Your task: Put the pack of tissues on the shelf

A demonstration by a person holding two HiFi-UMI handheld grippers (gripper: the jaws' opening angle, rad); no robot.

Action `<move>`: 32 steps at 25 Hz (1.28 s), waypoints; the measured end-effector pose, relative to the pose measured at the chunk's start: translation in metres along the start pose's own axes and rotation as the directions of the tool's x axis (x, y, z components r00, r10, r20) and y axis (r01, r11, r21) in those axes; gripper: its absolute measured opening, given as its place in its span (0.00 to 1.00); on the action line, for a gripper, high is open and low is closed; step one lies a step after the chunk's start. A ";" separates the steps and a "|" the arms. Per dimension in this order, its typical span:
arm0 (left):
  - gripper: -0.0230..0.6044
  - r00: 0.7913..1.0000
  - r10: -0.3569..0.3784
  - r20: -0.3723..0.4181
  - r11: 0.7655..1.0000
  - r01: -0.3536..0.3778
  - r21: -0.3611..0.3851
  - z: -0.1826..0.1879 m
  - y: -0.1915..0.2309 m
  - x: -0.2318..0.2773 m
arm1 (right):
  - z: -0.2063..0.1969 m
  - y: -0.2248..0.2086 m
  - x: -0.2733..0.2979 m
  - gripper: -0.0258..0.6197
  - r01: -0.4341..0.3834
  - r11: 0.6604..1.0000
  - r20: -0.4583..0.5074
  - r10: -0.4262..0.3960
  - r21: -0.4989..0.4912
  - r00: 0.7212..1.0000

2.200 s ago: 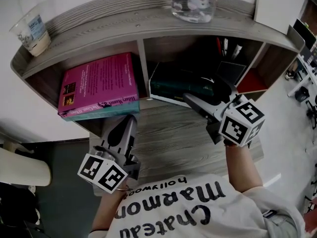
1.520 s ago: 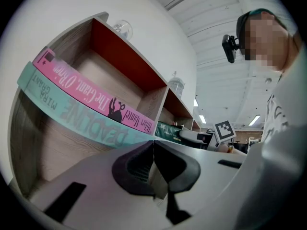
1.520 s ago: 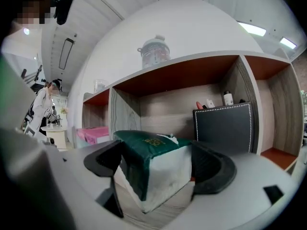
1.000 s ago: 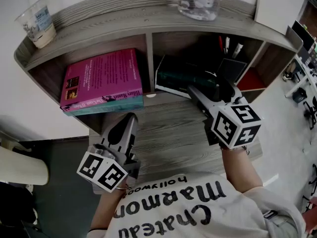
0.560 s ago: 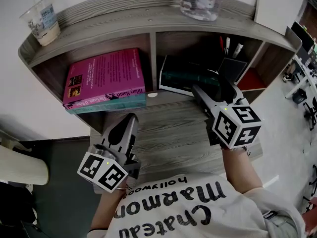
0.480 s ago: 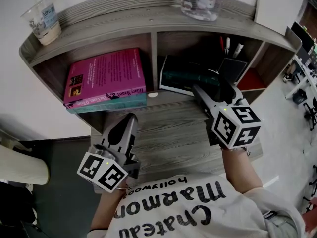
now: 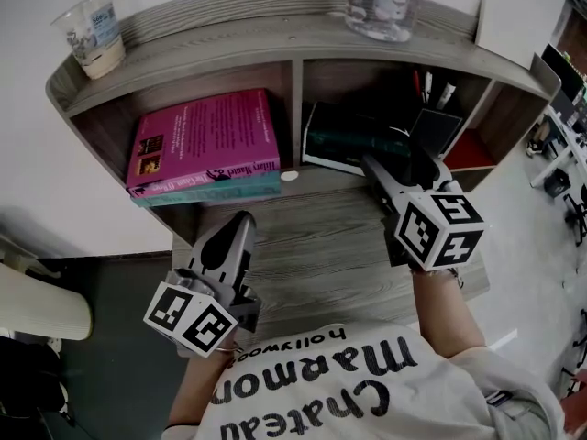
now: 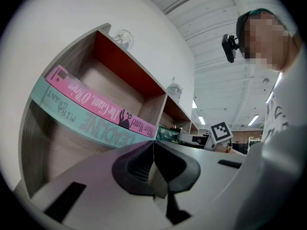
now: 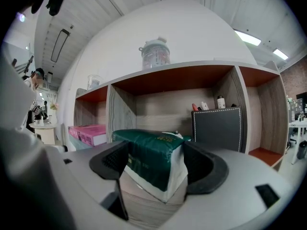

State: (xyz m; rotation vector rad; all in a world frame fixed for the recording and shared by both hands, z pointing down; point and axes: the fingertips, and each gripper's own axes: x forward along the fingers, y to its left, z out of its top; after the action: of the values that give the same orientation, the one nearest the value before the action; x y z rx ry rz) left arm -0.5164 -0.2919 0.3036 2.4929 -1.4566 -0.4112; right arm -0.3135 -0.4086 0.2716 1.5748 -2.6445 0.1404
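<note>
The jaws of the right gripper (image 9: 156, 150) have just been closing, and the pack (image 9: 152, 158) is caught between them; both pads seem to be pressed on its sides. The pack is found in the middle bay of the shelf (image 7: 229, 39), apparently on its floor, so the placing is judged nearly done: only release and withdrawal are left. Compared with a second ago, the pack has not been shifted in the shelf. The left gripper (image 8: 153, 147) is held shut and empty before the shelf's left bay.
</note>
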 end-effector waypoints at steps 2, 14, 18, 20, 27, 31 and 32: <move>0.06 1.000 0.000 0.001 1.000 0.000 0.003 0.001 0.001 -0.001 | 0.000 0.000 0.002 0.61 0.001 1.000 0.002 -0.001 0.003 1.000; 0.06 1.000 0.006 0.001 1.000 -0.006 -0.002 0.001 0.007 -0.004 | 0.001 -0.002 0.014 0.61 0.012 1.000 0.020 -0.013 0.022 1.000; 0.06 1.000 0.010 -0.001 1.000 -0.010 -0.002 0.001 0.009 -0.005 | 0.001 -0.003 0.019 0.61 0.022 0.999 0.029 -0.023 0.028 0.999; 0.06 1.000 0.013 -0.002 1.000 -0.013 -0.002 0.001 0.010 -0.006 | 0.001 -0.004 0.021 0.61 0.026 0.999 0.033 -0.027 0.032 0.999; 0.06 1.000 0.023 -0.006 1.000 -0.023 0.001 0.002 0.014 -0.008 | 0.002 -0.005 0.027 0.61 0.033 0.999 0.042 -0.035 0.037 0.998; 0.06 1.000 0.026 -0.009 1.000 -0.026 -0.006 0.002 0.017 -0.009 | 0.002 -0.006 0.030 0.61 0.037 0.999 0.046 -0.039 0.040 0.998; 0.06 1.000 0.028 -0.008 1.000 -0.028 -0.008 0.002 0.018 -0.009 | 0.002 -0.006 0.031 0.61 0.038 0.998 0.047 -0.039 0.040 0.998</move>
State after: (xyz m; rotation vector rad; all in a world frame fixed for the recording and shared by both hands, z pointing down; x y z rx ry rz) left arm -0.5359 -0.2929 0.3089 2.4618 -1.4821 -0.4005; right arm -0.3233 -0.4388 0.2732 1.6602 -2.6607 0.1560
